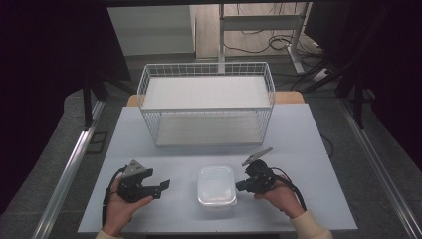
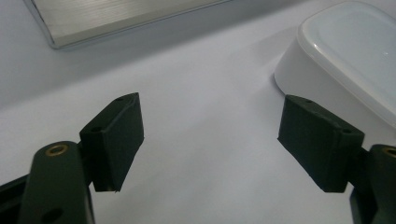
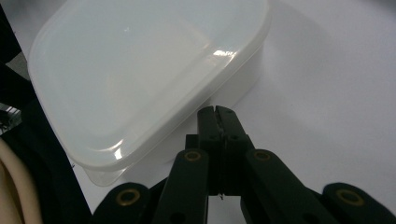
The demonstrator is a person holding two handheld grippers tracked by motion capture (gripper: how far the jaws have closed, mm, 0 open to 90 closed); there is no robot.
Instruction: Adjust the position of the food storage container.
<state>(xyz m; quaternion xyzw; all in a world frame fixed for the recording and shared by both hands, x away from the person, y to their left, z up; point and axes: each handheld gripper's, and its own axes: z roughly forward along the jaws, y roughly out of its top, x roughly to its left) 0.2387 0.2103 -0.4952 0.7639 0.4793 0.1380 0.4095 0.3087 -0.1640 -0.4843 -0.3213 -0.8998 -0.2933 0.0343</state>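
From the high view we count one white wire basket (image 1: 206,102) at the table's (image 1: 298,134) far side, one lidded translucent plastic container (image 1: 217,186) near the front edge, and two hand-held grippers: the left gripper (image 1: 161,188) and the right gripper (image 1: 239,186) flank the container. In the left gripper view, we see the left gripper (image 2: 210,140) released, jaws wide apart over bare table, the container (image 2: 345,60) ahead to one side. In the right gripper view, the right gripper (image 3: 217,112) is clenched on nothing, tips just beside the container's (image 3: 140,70) glossy, rounded-cornered lid.
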